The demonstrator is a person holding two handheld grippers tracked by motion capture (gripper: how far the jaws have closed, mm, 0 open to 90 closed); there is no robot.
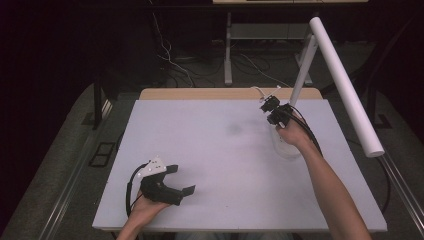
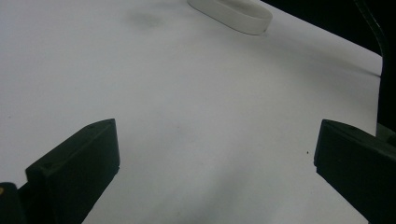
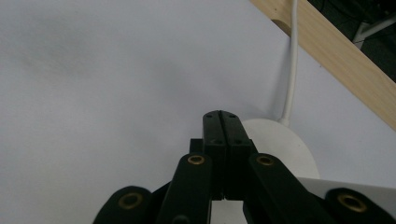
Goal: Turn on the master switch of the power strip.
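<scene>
The left hand (image 1: 145, 207) rests low on the near part of the white table (image 1: 220, 150), palm under the left gripper (image 1: 181, 181), whose jaws stand wide apart with bare tabletop between them. Ahead of those jaws, far across the table, lies the round white lamp base (image 2: 233, 14).

The right forearm (image 1: 330, 185) reaches forward across the table, hand wrapped over the right gripper (image 3: 222, 122) and tilted downward. Its jaws are pressed together with nothing between them, their tips just above the table. The lamp base sits just beside them, its white cord (image 3: 292, 65) running toward the wooden table edge (image 3: 336, 51).
</scene>
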